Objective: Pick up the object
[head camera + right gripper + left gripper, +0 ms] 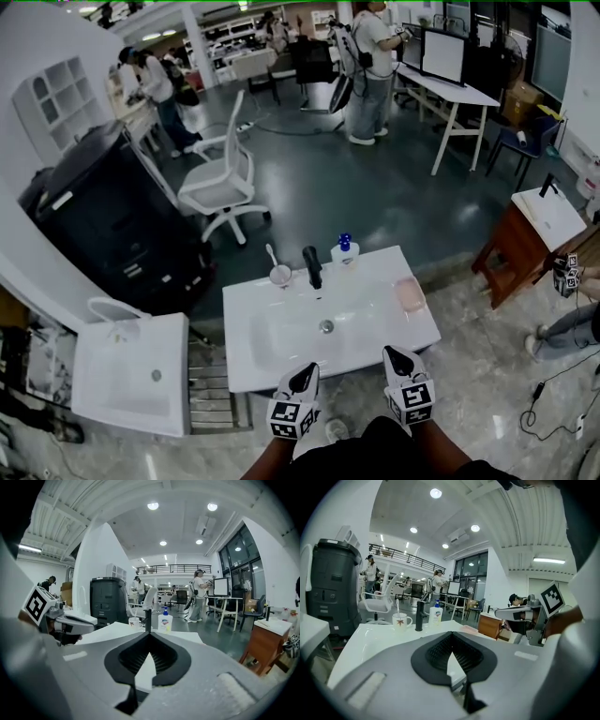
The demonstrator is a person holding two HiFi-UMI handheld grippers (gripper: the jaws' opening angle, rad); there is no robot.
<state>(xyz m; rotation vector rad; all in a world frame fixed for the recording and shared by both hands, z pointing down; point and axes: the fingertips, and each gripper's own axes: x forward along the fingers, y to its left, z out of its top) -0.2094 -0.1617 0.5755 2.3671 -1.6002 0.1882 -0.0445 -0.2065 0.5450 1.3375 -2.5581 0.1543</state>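
A white washbasin top lies below me, with a drain in its bowl. Along its far edge stand a white cup with a toothbrush, a black tap and a soap bottle with a blue pump. A pink soap dish lies at the right edge. My left gripper and right gripper hover side by side over the near edge, both shut and holding nothing. The left gripper view looks past its jaws at the cup, tap and bottle.
A second white basin sits to the left, with a metal rack between the two. A black cabinet and a white office chair stand behind. A wooden side table is at the right. People stand far back.
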